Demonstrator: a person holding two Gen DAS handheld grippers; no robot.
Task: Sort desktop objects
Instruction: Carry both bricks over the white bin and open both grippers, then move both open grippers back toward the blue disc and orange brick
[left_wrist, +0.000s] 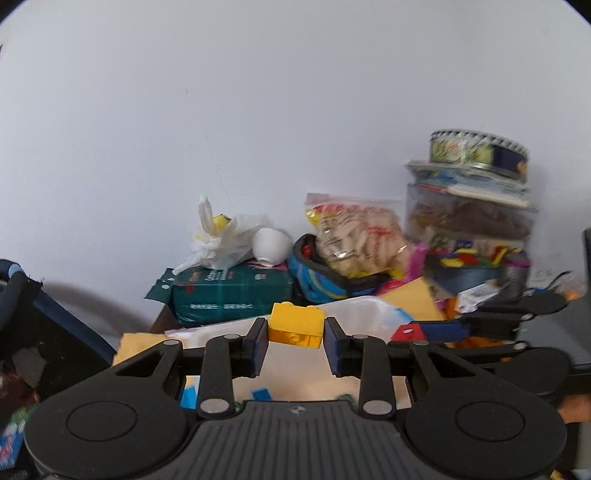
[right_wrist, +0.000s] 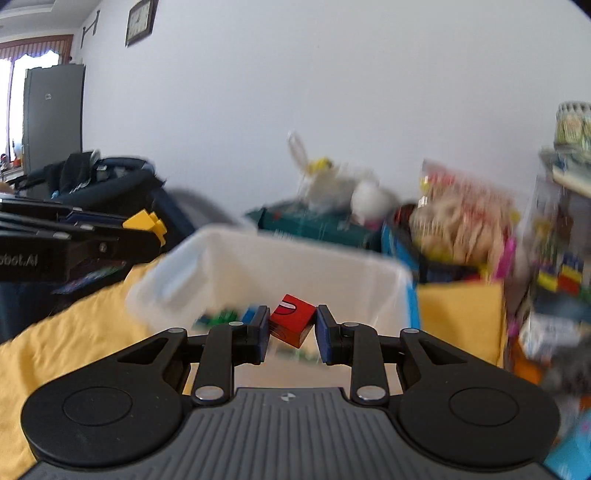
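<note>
Left gripper (left_wrist: 295, 341) clamps a yellow brick (left_wrist: 295, 324), right gripper (right_wrist: 290, 330) a red block (right_wrist: 292, 320) cornerwise (likelier to slip), both above the white bin (right_wrist: 258, 258); both look light, rigid, best pinched flat-sided.

A framed clock (right_wrist: 139, 21) is mounted high on the white wall (right_wrist: 295, 92). A grey cabinet (right_wrist: 53, 118) is placed beside a curtained window (right_wrist: 11, 74).

White lettering reading "obot.AI", its start cut off at the frame's edge, marks the black side of the left gripper (right_wrist: 157, 230). Print on the green pack (left_wrist: 231, 293) at the counter's back edge is too blurred to read.
</note>
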